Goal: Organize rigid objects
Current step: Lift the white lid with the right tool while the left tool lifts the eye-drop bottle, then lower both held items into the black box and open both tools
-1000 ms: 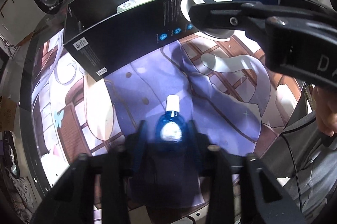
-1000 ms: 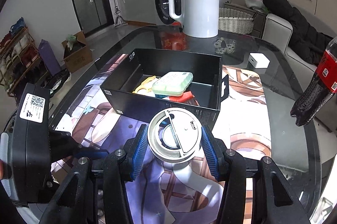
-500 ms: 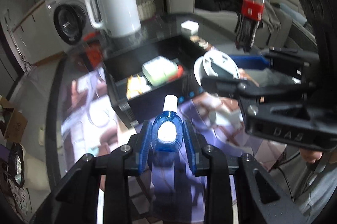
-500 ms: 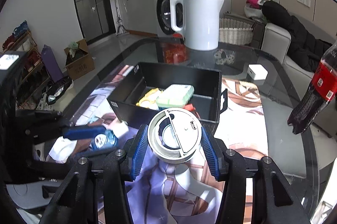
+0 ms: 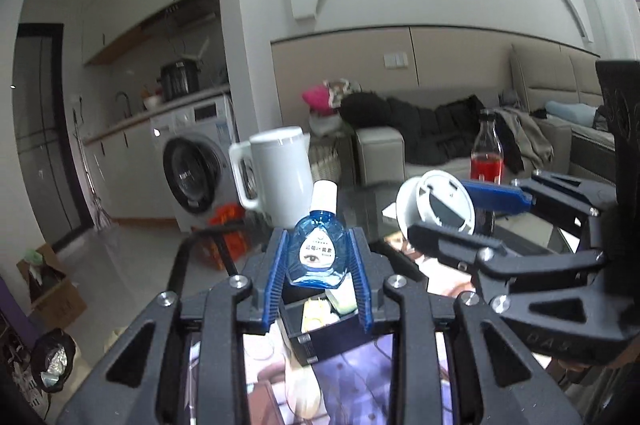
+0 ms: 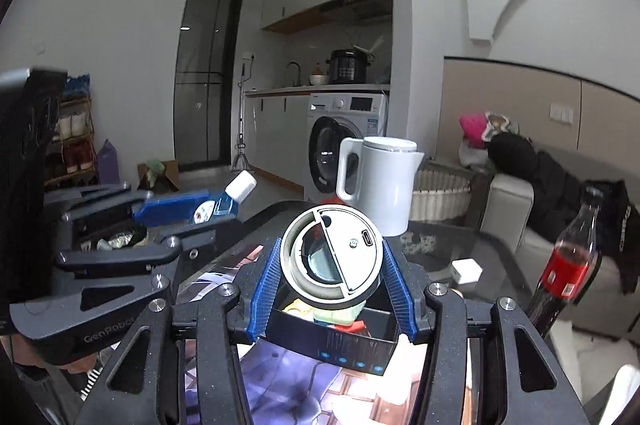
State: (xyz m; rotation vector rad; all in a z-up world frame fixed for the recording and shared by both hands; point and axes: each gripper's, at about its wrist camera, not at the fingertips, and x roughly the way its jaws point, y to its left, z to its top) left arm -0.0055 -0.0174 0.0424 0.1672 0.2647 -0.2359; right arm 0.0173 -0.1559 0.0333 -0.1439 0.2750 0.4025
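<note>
My left gripper (image 5: 318, 255) is shut on a small blue eye-drop bottle (image 5: 317, 249) with a white cap, held upright between the blue pads. My right gripper (image 6: 331, 267) is shut on a round white and grey device (image 6: 332, 257), its flat face towards the camera. Both are held up in the air side by side, above and just short of the open black box (image 6: 352, 345). The box holds a pale green case, a yellow piece and a red piece. In the left wrist view the box (image 5: 320, 339) lies low between my fingers.
A white kettle (image 6: 380, 185) stands behind the box on the glass table. To the right are a cola bottle (image 6: 568, 265) and a small white cube (image 6: 466, 271). A printed mat (image 6: 280, 385) covers the table under both grippers.
Both grippers have risen and tilted up from looking down at the mat to nearly level. The box has sunk low in both views. Each grip is unchanged.
</note>
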